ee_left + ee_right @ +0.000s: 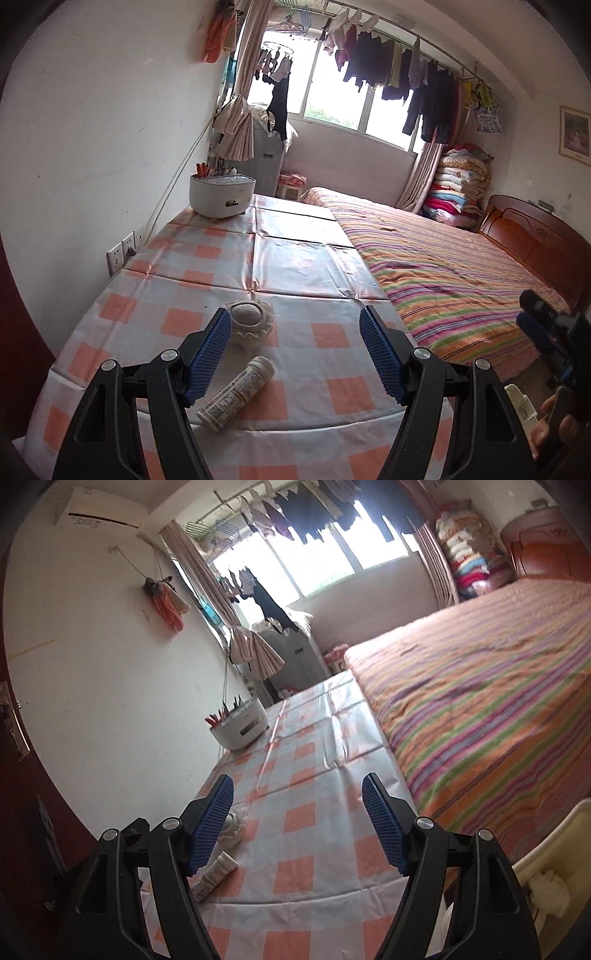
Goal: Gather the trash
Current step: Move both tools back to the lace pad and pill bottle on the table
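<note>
Here the left wrist view shows the left gripper (295, 350) with jaws spread wide and empty above the checked tablecloth (295, 266). Behind its left pad a crumpled tissue wad (249, 322) sits on the cloth, and just in front of it a white tube (236, 397) lies on its side, near the table's front edge. Only this view catches, at far right, the right gripper (535, 314) off the table beside the striped bed (461, 266). The right wrist view shows that gripper's (297, 829) jaws likewise wide with nothing between them; the wad (233, 825) and tube (214, 875) peek from behind its left finger. It alone shows a pale bin (554, 842) with white scraps at lower right. The white caddy (221, 195) stands far back by the wall; the cloth between is bare
</note>
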Tool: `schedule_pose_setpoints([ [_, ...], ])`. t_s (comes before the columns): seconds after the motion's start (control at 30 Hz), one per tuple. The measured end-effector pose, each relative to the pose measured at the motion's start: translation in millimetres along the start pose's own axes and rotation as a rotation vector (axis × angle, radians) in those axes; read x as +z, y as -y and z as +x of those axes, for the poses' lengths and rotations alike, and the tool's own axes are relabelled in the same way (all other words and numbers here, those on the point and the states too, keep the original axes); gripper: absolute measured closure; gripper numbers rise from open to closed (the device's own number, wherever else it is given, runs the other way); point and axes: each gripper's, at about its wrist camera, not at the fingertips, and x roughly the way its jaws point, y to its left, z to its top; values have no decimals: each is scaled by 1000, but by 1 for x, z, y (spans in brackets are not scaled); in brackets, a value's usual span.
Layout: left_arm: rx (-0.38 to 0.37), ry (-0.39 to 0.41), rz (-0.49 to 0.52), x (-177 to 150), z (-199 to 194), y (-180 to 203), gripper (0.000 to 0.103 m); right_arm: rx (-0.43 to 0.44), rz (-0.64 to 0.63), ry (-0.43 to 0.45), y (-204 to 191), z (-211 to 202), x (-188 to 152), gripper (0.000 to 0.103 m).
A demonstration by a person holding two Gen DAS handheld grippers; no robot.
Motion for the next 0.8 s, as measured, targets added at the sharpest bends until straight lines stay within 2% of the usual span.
schedule_pose_setpoints([
  [0.07,20,-20,1,-2,6,-10,33,20,47,-42,4,14,-3,31],
  [0.2,59,-22,-2,-4,8,-25,33,-14,18,-38,-3,28,1,31],
  [0.37,94,-30,-22,-4,9,-46,33,8,-2,-68,-26,41,-16,31],
  [0.57,106,-53,-52,-4,11,-68,33,44,-61,-127,-53,49,-46,31],
  [0.8,97,-76,-84,-3,13,-84,33,62,-71,-168,-58,60,-46,31],
])
